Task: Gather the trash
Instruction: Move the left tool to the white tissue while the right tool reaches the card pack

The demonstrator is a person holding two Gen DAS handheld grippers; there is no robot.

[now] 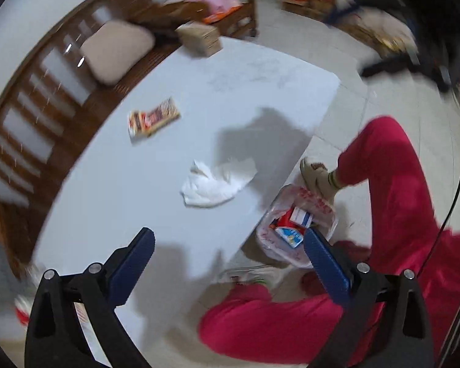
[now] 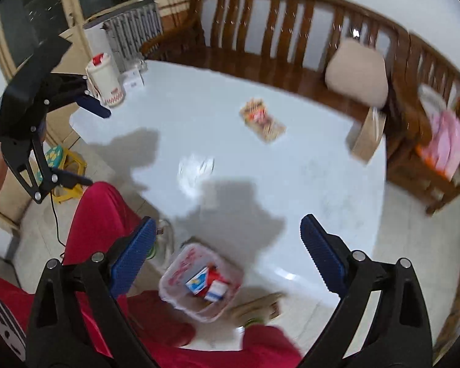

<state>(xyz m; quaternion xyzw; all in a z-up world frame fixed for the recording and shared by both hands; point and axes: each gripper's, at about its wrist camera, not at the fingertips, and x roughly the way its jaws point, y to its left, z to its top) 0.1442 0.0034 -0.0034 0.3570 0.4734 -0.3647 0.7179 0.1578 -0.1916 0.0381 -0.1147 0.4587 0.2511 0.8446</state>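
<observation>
A crumpled white tissue (image 1: 217,184) lies near the middle of the white table (image 1: 168,159); it also shows in the right wrist view (image 2: 196,168). A flattened snack wrapper (image 1: 153,119) lies farther back (image 2: 262,119). A bin lined with a clear bag (image 1: 294,224) stands on the floor at the table's edge, with cartons inside (image 2: 199,279). My left gripper (image 1: 230,254) is open and empty above the table's near edge; it also shows at the left of the right wrist view (image 2: 96,145). My right gripper (image 2: 227,245) is open and empty above the bin.
A wooden bench (image 2: 276,52) with a beige cushion (image 2: 357,72) runs along the far side. A cardboard box (image 2: 368,138) and a white and red canister (image 2: 104,79) stand on the table. The person's red trouser legs (image 1: 392,184) flank the bin.
</observation>
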